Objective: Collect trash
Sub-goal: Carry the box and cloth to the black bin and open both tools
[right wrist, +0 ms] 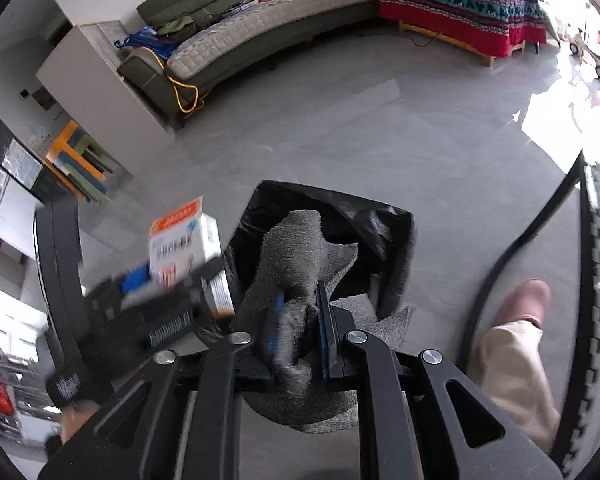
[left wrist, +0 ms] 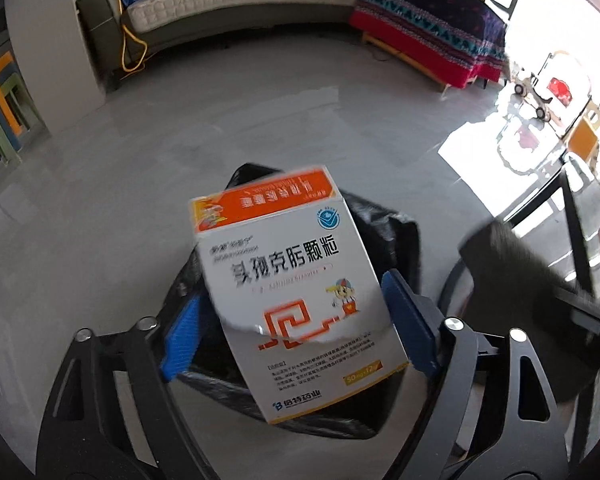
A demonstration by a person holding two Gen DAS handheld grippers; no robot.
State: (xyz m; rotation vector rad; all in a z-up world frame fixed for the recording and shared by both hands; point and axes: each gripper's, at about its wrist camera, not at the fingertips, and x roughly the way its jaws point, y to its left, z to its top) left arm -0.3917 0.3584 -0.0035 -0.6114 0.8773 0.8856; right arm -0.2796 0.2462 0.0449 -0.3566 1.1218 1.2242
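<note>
Grey fleecy cloth [right wrist: 296, 264] fills the right gripper [right wrist: 302, 320], whose blue-padded jaws are drawn narrow and pinch a bunched fold of it, with the loose ends drooping below the fingers and one end rising toward the bin. Beside it, the left gripper [left wrist: 296, 320] clamps a white and orange medicine box [left wrist: 296, 296] by its two side faces, the printed front tilted up at the camera and the orange top flap pointing away. Directly beyond and beneath both loads stands the trash bin lined with a black bag [right wrist: 380, 220]; in the right wrist view the cloth hangs at its open mouth, while the box sits just to its left, near the rim but apparently not over the opening, though motion blur makes that hard to fix. Judged from this, the step in hand is the drop-off: both pieces of trash are gathered and carried to the bin, neither released. The next move calls for centring each load above the opening, then spreading the jaws, cloth first since it is already there; the limp cloth may snag on a pad. Farther off lie bare grey floor [left wrist: 220, 120], a grey-green sofa [right wrist: 228, 4] and a bench under a patterned red blanket [left wrist: 432, 28].
</note>
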